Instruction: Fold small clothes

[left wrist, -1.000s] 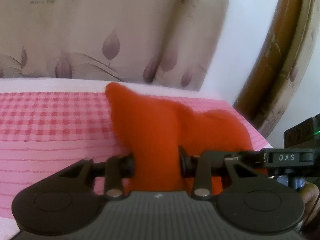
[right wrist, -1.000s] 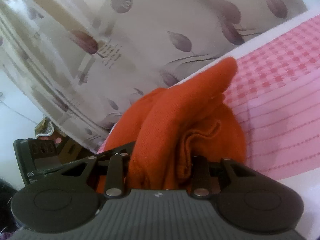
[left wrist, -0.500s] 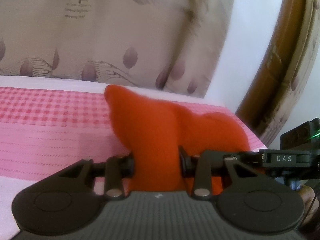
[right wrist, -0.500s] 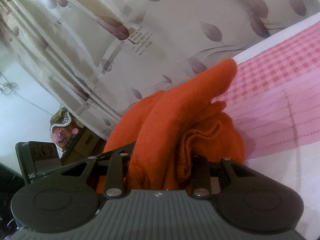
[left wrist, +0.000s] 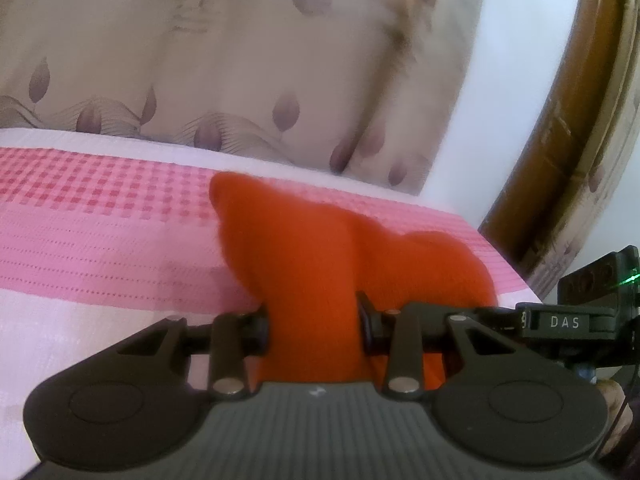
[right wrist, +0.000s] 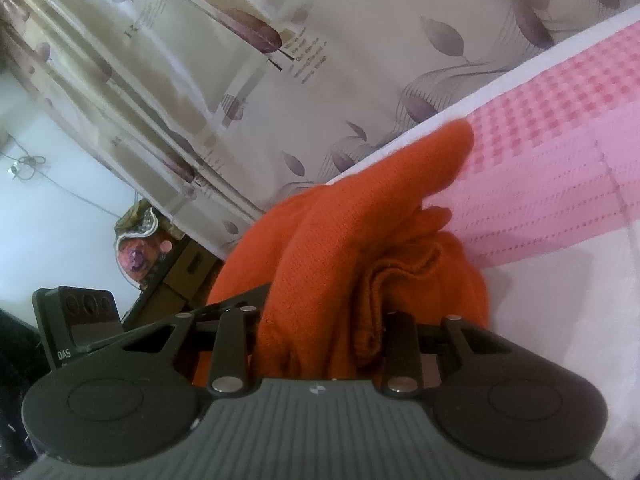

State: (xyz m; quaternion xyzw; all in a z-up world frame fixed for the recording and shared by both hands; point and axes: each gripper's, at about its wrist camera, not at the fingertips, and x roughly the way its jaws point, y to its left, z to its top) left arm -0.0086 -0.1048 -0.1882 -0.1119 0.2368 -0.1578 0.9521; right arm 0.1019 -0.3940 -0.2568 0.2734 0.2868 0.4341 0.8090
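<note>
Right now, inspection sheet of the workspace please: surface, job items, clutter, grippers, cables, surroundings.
Surface: bed cover, pink checked band, pink striped band, white near edge.
Job's things: one orange knit garment, bunched, held up off the cover by both grippers, one corner sticking up.
Clutter: nothing seen on the cover.
Grippers: left gripper jaws shut on the garment; right gripper jaws shut on a bunched fold of it.
Cables: thin wire on the white wall, off the bed.
Surroundings: leaf-print curtain behind the bed; curved wooden headboard; dark furniture with an ornament.
</note>
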